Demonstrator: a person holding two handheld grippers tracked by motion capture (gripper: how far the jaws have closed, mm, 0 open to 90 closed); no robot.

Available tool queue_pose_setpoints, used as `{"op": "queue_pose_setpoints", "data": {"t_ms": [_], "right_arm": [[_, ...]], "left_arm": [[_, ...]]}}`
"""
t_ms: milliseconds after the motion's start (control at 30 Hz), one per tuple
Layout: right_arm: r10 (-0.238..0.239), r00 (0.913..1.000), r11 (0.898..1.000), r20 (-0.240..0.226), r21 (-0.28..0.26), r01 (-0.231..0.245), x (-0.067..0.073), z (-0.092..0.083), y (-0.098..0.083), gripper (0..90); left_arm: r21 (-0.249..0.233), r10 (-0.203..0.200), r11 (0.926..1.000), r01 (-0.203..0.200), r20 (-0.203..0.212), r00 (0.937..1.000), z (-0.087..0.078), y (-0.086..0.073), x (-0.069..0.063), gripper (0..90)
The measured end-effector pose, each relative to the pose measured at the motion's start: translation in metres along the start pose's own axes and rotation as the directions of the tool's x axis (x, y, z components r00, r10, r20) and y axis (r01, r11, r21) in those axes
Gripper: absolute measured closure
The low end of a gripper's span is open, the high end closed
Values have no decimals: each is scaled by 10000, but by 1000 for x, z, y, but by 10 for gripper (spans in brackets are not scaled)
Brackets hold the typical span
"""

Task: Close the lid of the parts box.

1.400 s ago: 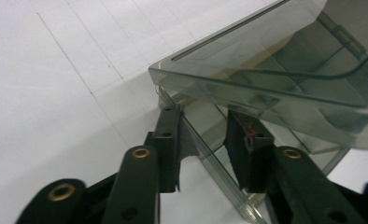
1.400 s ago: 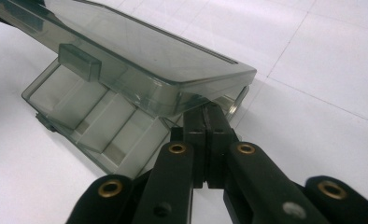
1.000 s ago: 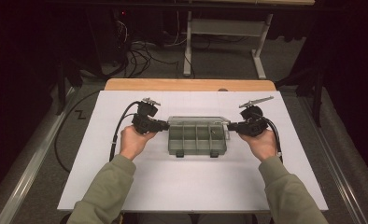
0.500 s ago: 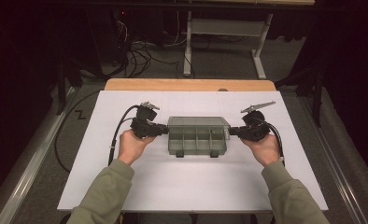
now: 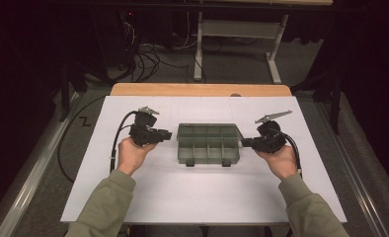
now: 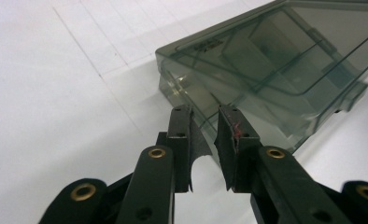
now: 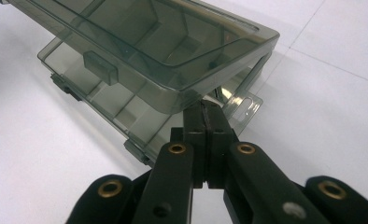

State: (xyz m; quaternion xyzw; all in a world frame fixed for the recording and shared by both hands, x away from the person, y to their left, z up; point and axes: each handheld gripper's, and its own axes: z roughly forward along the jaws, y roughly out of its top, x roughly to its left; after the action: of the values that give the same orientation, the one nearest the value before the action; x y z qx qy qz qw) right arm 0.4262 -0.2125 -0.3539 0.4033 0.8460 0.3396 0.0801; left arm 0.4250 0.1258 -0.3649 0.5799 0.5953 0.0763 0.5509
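Note:
A smoky see-through compartment box lies flat in the middle of the white table. In the right gripper view its lid stands slightly raised above the base. My right gripper is at the box's right end. Its jaws are shut together, and the tips sit just under the lid's corner rim, beside a clear hang tab. My left gripper is close to the box's left end. Its jaws are open by a narrow gap with nothing pinched between them.
A wooden strip borders the table's far edge. Beyond it, the floor holds tangled cables and a white metal stand. Bare white surface lies in front of the box and on both sides of it.
My right hand has edged slightly toward the near side. The left gripper and the box stand as before.

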Motion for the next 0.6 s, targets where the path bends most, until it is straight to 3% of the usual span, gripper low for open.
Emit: {"op": "queue_pose_setpoints", "data": {"t_ms": [167, 333, 600], "right_arm": [[52, 10000, 9999, -51, 162, -51, 0, 2, -4, 900], [49, 9999, 9996, -104, 288, -46, 0, 6, -7, 900], [-32, 9998, 9989, -205, 467, 42, 2, 11, -11, 900]], "left_arm": [[-270, 27, 9996, -23, 176, 9998, 2, 4, -9, 750], [-230, 193, 9996, -186, 313, 9993, 6, 2, -16, 751], [-172, 267, 9995, -261, 379, 9989, 8, -3, -17, 750]]}}
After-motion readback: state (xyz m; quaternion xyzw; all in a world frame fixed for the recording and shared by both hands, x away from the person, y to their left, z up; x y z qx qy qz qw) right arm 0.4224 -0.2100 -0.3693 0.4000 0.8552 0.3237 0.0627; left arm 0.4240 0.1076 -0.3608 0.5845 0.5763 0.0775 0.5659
